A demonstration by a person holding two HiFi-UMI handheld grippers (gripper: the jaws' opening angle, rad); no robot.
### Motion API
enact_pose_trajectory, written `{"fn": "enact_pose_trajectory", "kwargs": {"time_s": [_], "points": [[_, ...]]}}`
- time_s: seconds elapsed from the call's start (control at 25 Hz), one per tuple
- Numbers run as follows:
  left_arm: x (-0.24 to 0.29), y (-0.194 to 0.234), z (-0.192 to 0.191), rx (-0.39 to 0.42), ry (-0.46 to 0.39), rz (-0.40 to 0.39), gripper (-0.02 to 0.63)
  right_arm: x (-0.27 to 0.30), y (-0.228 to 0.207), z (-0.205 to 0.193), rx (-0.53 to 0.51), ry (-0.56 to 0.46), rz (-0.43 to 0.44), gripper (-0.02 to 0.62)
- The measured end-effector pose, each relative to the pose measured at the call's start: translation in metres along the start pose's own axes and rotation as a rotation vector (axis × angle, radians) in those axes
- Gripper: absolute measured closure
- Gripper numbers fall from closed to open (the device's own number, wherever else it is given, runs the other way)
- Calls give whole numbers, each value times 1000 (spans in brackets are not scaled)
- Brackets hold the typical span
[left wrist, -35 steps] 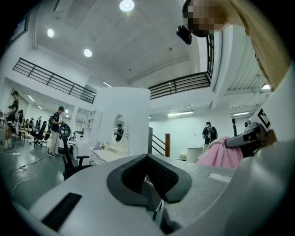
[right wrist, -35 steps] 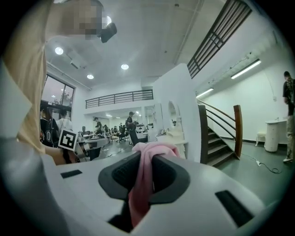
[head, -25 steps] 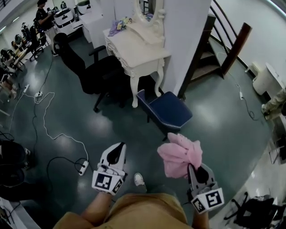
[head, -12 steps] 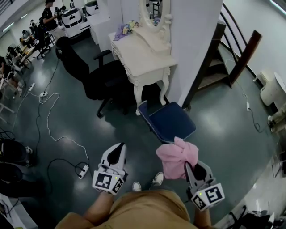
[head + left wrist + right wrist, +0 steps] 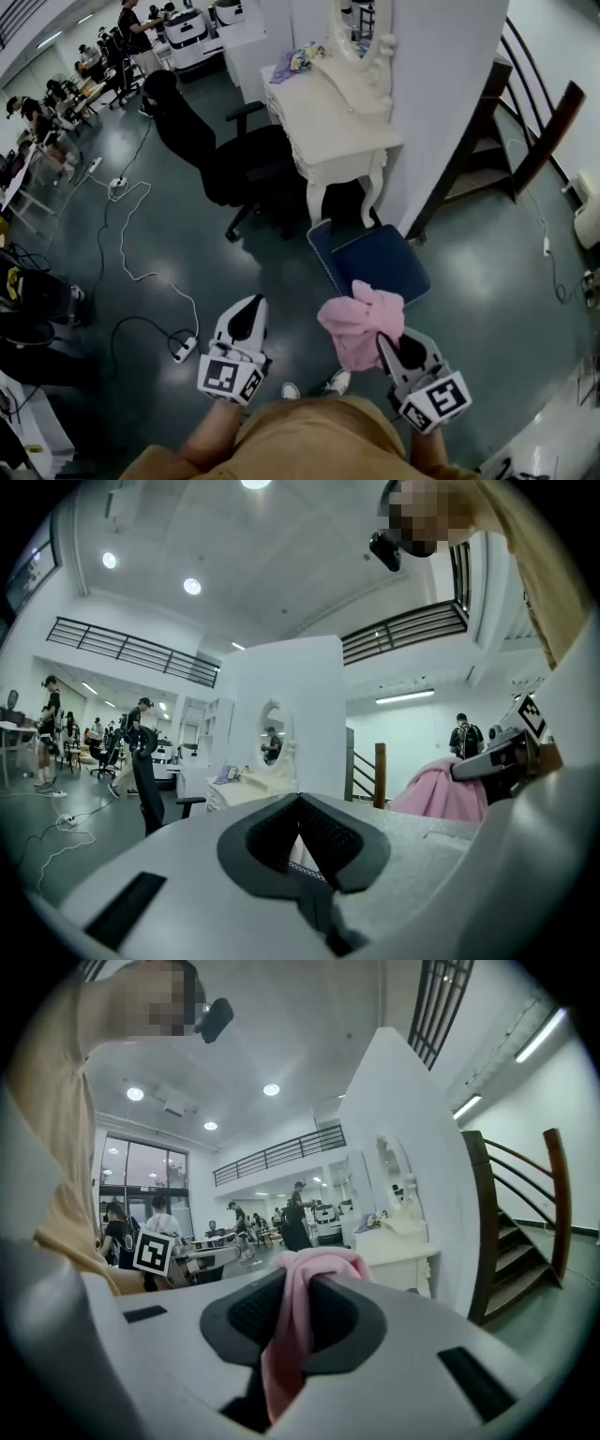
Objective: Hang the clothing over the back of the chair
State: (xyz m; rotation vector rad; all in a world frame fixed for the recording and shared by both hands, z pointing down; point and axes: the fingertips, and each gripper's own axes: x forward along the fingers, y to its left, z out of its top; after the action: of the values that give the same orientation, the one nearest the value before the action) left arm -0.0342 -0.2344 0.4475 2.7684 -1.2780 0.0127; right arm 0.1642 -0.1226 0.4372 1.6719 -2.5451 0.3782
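Head view overhead, gripper views level, sharing dresser (image 5: 333, 117)

a dark glossy floor (image 5: 506, 300) runs under a white dressing table (image 5: 337, 122) with an oval mirror (image 5: 356, 23), set against a white wall (image 5: 441, 84). a black office chair (image 5: 239, 164) stands beside the table, and a wooden staircase (image 5: 544, 127) rises at the right. a white power strip (image 5: 185, 349) lies on the floor. round ceiling lights (image 5: 192, 586) glow overhead.

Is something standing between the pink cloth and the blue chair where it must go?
Nothing visible does. The cloth, held in the right tool, is close in front of the chair, with no thing between them.
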Motion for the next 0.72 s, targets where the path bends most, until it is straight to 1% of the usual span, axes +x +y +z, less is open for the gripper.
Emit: {"fn": "enact_pose_trajectory", "kwargs": {"time_s": [0.2, 0.28, 0.4, 0.48, 0.6, 0.72], "points": [[-11, 23, -1, 2, -11, 61, 601, 36, 20, 2, -9, 0, 116, 538], [-20, 36, -1, -3, -15, 96, 603, 51, 28, 4, 20, -8, 166, 538], [-34, 53, -2, -9, -18, 143, 602, 75, 41, 8, 81, -33, 271, 538], [-42, 62, -3, -10, -20, 166, 602, 91, 41, 8, 102, -49, 317, 538], [-52, 72, -3, -6, -20, 194, 602, 120, 19, 4, 156, -58, 318, 538], [-60, 79, -5, -2, -15, 220, 601, 145, -14, -10, 162, -32, 264, 538]]}}
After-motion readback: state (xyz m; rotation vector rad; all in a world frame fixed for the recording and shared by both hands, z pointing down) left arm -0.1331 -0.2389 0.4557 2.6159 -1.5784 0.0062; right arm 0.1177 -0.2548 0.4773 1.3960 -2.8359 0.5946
